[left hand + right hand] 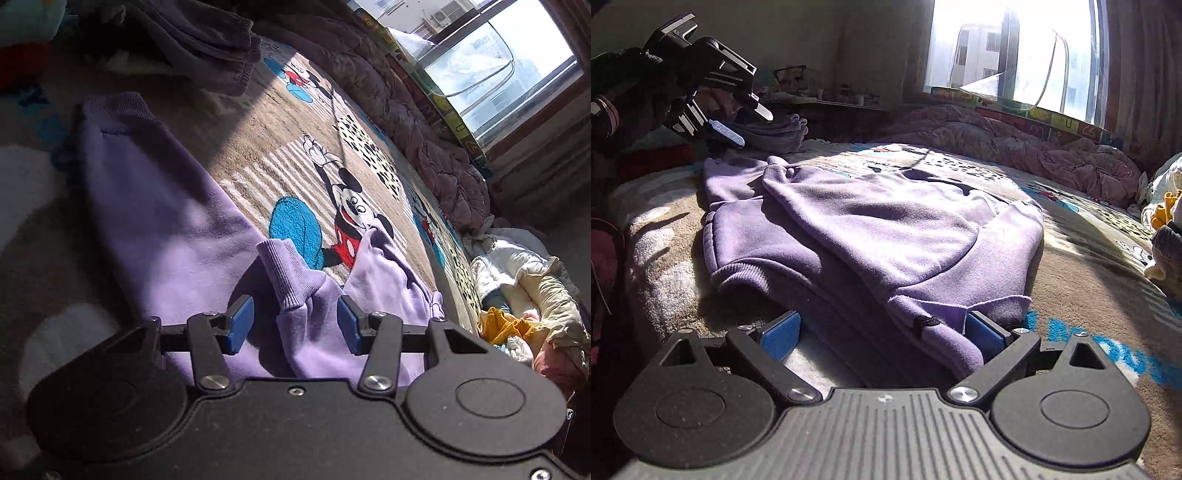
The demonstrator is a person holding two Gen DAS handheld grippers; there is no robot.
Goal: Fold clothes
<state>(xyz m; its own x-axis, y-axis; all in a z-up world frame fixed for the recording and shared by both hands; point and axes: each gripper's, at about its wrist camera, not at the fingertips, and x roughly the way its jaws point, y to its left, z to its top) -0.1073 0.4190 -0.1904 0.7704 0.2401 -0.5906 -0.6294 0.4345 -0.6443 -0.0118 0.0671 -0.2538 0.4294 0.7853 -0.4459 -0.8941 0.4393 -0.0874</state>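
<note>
A light purple sweatshirt (871,229) lies partly folded on a Mickey Mouse rug (1082,280). In the left wrist view, my left gripper (295,321) is open, its blue pads on either side of a ribbed sleeve cuff (284,273) that rests on the sweatshirt body (155,206). In the right wrist view, my right gripper (882,332) is open and low at the near edge of the sweatshirt, with a fold of fabric between its pads. The left gripper (746,125) also shows there, raised above the garment's far left end, open.
A folded darker purple garment (207,40) lies at the rug's far side. A pink quilt (1015,151) runs along the window. A heap of white and yellow clothes (517,306) sits at the right. A colourful letter mat (1052,118) lines the sill.
</note>
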